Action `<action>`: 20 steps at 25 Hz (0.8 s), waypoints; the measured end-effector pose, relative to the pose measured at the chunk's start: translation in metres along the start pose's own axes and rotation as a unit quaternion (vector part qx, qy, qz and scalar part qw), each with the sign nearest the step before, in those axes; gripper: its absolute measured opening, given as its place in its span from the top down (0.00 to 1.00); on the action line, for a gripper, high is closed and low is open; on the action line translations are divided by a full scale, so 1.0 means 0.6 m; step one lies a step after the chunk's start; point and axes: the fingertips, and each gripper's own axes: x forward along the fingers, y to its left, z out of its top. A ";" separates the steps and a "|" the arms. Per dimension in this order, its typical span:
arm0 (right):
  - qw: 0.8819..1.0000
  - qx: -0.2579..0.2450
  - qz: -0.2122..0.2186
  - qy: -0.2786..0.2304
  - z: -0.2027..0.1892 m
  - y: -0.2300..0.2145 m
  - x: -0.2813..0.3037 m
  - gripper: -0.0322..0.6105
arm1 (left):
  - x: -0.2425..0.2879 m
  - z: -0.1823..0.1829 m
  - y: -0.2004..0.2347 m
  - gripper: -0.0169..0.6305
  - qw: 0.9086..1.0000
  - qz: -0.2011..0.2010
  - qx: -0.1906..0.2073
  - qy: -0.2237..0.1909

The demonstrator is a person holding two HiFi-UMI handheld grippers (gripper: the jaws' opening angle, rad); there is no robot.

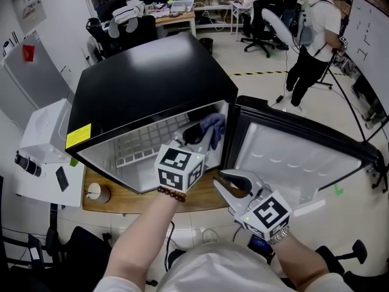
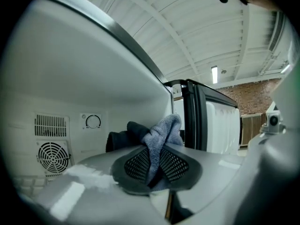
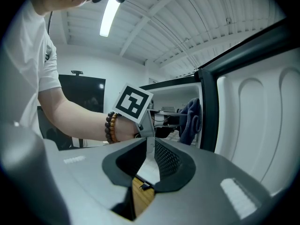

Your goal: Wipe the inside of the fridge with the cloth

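Observation:
A black mini fridge (image 1: 140, 84) stands on a desk with its door (image 1: 292, 157) swung open to the right. My left gripper (image 1: 200, 132) reaches into the white interior at its right side and is shut on a blue-grey cloth (image 1: 214, 126). In the left gripper view the cloth (image 2: 161, 135) bunches up between the mesh pads of that gripper (image 2: 153, 165), near the right wall. My right gripper (image 1: 228, 184) hangs outside, low in front of the door opening, shut and empty. The right gripper view shows its jaws (image 3: 149, 149) closed, with the cloth (image 3: 190, 116) beyond them.
A fan grille (image 2: 52, 156) and a thermostat dial (image 2: 93, 121) sit on the fridge's back wall. The fridge rests on a wooden desk (image 1: 121, 199) beside a white appliance (image 1: 42, 132). The door's white moulded liner (image 3: 253, 125) stands close on the right. A person (image 1: 316, 35) stands far back right.

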 end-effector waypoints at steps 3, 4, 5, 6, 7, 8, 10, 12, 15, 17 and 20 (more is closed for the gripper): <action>1.000 0.002 0.000 -0.001 -0.002 -0.003 0.000 0.86 | -0.008 0.003 -0.001 0.90 1.000 0.000 0.001 -0.004; 1.000 0.003 0.000 0.000 -0.004 -0.004 0.000 0.86 | -0.012 0.002 -0.001 0.90 1.000 0.000 0.001 -0.005; 1.000 0.002 -0.001 0.002 -0.006 -0.005 0.000 0.86 | -0.016 0.001 -0.001 0.90 1.000 0.000 0.000 -0.005; 1.000 0.002 -0.002 0.004 -0.008 -0.007 -0.001 0.86 | -0.021 -0.001 -0.001 0.90 1.000 0.000 0.000 -0.005; 1.000 0.004 -0.005 0.004 -0.010 -0.009 -0.001 0.86 | -0.028 -0.004 -0.002 0.90 1.000 -0.001 -0.001 -0.006; 1.000 0.008 -0.008 0.003 -0.012 -0.012 -0.002 0.86 | -0.035 -0.007 -0.004 0.90 1.000 -0.004 -0.001 -0.006; 1.000 0.015 -0.018 -0.004 -0.009 -0.022 -0.004 0.86 | -0.052 -0.012 -0.011 0.90 1.000 -0.019 0.000 -0.011; 0.999 0.020 -0.022 -0.019 0.001 -0.032 -0.008 0.86 | -0.072 -0.015 -0.018 0.90 0.999 -0.042 0.006 -0.020; 0.999 0.027 -0.007 -0.041 0.019 -0.041 -0.015 0.83 | -0.107 -0.020 -0.031 0.90 0.996 -0.081 0.016 -0.031; 0.998 0.033 0.013 -0.051 0.031 -0.043 -0.017 0.76 | -0.132 -0.027 -0.037 0.90 0.994 -0.102 0.016 -0.031; 0.996 0.038 0.060 -0.057 0.048 -0.035 -0.014 0.58 | -0.171 -0.041 -0.048 0.90 0.991 -0.131 0.016 -0.023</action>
